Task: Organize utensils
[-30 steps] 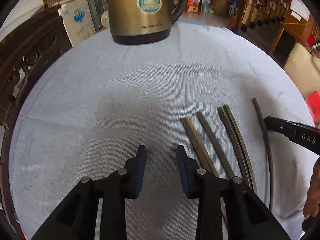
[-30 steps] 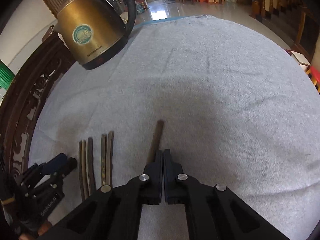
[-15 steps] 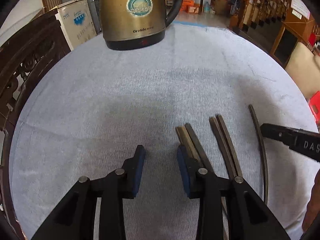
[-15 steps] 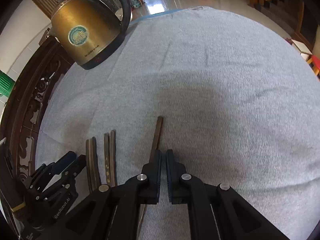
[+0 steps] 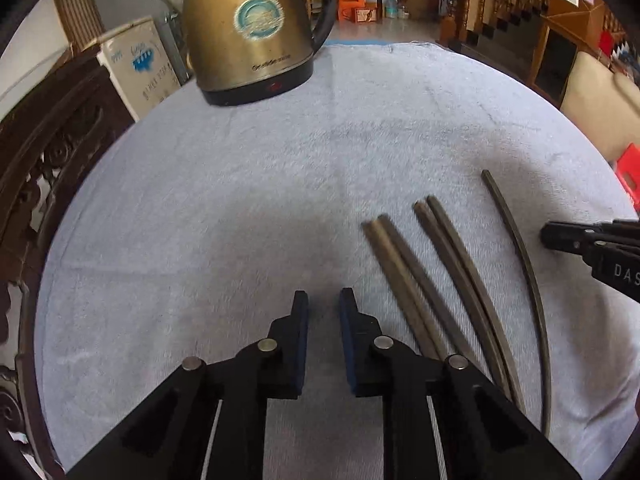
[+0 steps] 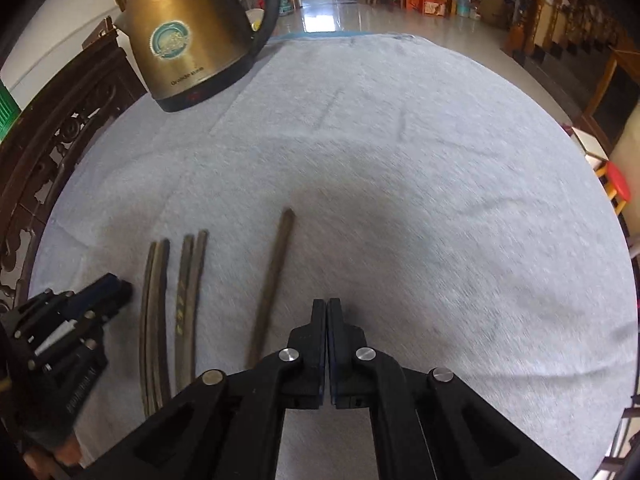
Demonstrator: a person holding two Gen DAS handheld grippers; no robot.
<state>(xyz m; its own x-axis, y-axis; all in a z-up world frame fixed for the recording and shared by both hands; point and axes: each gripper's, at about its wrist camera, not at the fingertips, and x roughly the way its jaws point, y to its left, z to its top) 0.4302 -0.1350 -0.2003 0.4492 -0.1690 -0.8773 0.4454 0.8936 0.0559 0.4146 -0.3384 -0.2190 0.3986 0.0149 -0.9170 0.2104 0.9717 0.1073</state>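
1. Chopsticks (image 5: 416, 280): five are counted at lower right of the left view, two pairs and one single (image 5: 520, 264), flat on the bench (image 5: 240, 200).
2. Left tool (image 5: 323, 304) is closing on nothing; right tool (image 6: 327, 312) is seen shut, empty.
3. Pairs could be scattered if nudged by a tool.
4. One kettle (image 5: 248, 28) is counted.

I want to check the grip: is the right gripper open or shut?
Shut. The right gripper has its two pads pressed together, nothing between them; the single chopstick lies beside it.

5 chopsticks (image 5: 452, 276) on cloth (image 5: 280, 184): 2 pairs + 1 single, all R of left claw. 1 kettle (image 5: 248, 28).
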